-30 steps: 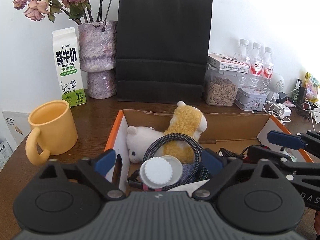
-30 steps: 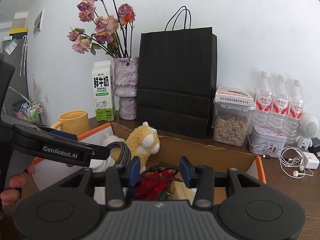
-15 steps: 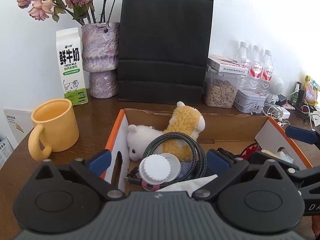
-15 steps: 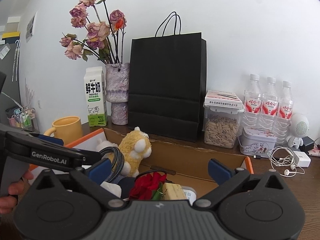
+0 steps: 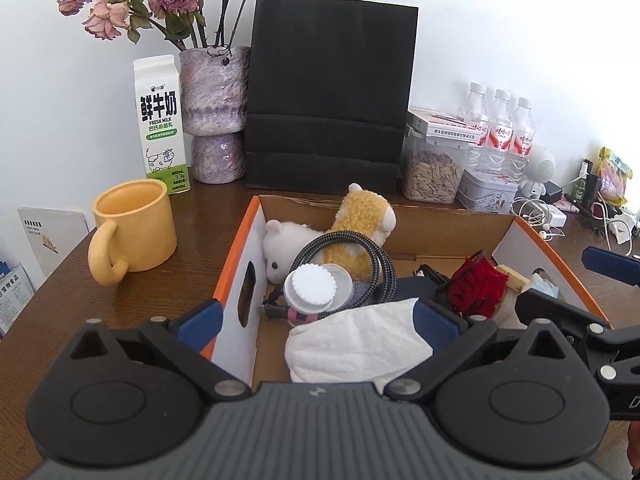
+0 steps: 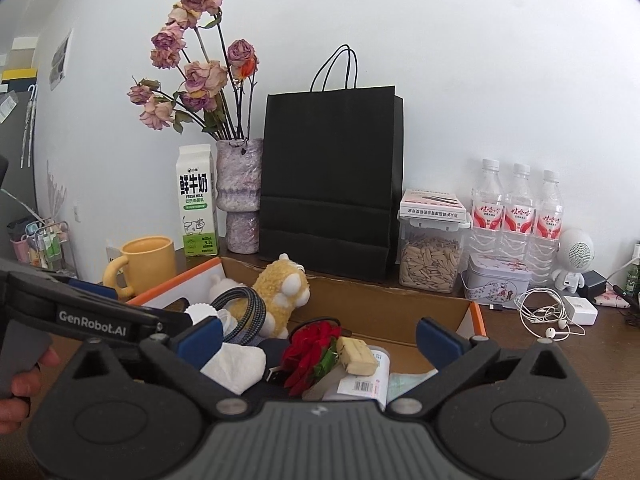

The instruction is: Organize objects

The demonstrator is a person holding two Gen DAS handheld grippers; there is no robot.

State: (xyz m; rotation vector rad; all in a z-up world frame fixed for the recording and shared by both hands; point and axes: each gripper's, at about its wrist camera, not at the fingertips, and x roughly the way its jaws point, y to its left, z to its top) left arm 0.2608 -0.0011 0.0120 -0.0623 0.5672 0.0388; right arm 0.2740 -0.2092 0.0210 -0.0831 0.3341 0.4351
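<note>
An orange-rimmed cardboard box (image 5: 240, 248) holds a yellow alpaca plush (image 5: 360, 220), a white plush (image 5: 284, 240), a braided cable (image 5: 376, 264), a white-lidded small bottle (image 5: 310, 288), a white tissue (image 5: 352, 344) and a red rose (image 5: 476, 288). My left gripper (image 5: 316, 322) hangs open over the box's near left end, above the tissue, holding nothing. My right gripper (image 6: 319, 337) is wide open over the near right part, with the rose (image 6: 312, 344) and a yellow block (image 6: 356, 354) lying loose below it. One of its blue fingers (image 5: 608, 264) shows at the right of the left wrist view.
A yellow mug (image 5: 132, 232) stands left of the box. Along the wall are a milk carton (image 5: 160, 124), a vase of dried roses (image 5: 216, 112), a black paper bag (image 5: 328, 96), a seed jar (image 5: 432, 172), water bottles (image 6: 520, 208), a tin (image 6: 496, 280) and earphones (image 6: 548, 316). A hand (image 6: 24, 384) holds the left gripper.
The right jaws went from half shut around the rose to wide open, leaving the rose in the box. Both grippers drew back from the box, bringing the tissue into view.
</note>
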